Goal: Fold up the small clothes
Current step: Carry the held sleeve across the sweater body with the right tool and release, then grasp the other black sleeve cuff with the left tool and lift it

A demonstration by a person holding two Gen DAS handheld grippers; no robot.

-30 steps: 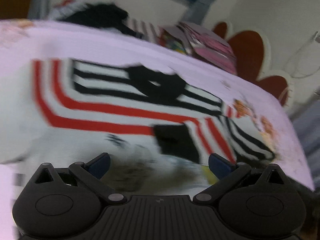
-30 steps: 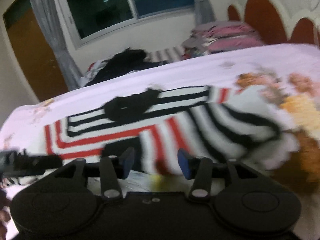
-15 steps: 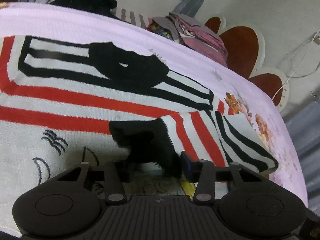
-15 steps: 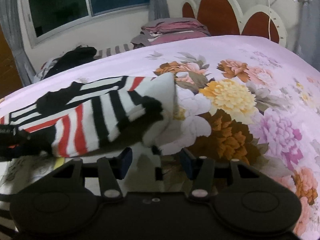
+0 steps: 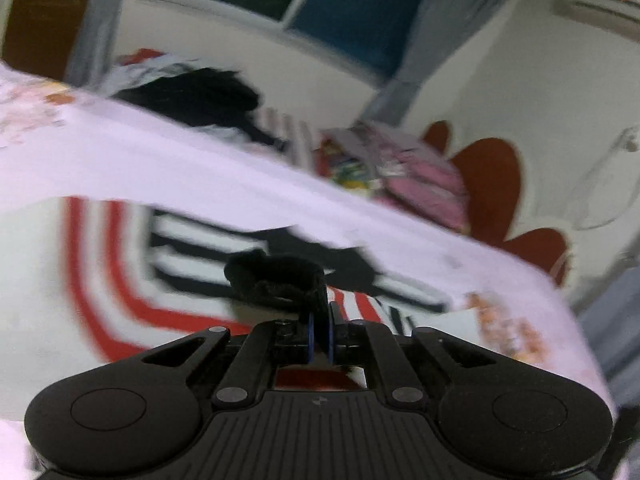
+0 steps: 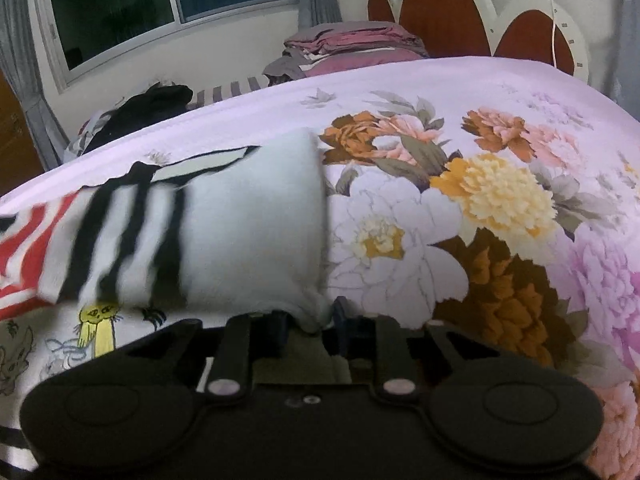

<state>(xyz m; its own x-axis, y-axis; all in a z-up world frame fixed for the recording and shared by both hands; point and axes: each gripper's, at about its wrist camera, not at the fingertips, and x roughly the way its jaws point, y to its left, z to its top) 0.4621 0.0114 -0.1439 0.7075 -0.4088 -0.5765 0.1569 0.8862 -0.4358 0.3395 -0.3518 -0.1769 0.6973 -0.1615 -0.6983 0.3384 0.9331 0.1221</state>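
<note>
A white sweater [image 5: 100, 264] with red and black stripes lies spread on the bed. My left gripper [image 5: 320, 322] is shut on the sleeve's black cuff [image 5: 276, 280], which bunches up just past the pads, lifted off the sweater. In the right wrist view the sleeve [image 6: 248, 224] is folded across the sweater's cartoon-printed front [image 6: 96, 328]. My right gripper [image 6: 310, 320] is closing on the white lower corner of that sleeve fold, and the fabric fills the narrow gap between the fingers. The left wrist view is blurred.
The bed has a lilac sheet with large flowers [image 6: 496, 200]. A stack of folded pink and grey clothes [image 6: 352, 48] and a dark heap of garments [image 6: 148, 108] sit at the far edge. A red and white headboard [image 6: 448, 12] and a window [image 6: 160, 0] stand behind.
The left gripper went from wide open to shut on the black cuff and raised it. The right gripper came down to the sleeve fold and narrowed onto its white corner.
</note>
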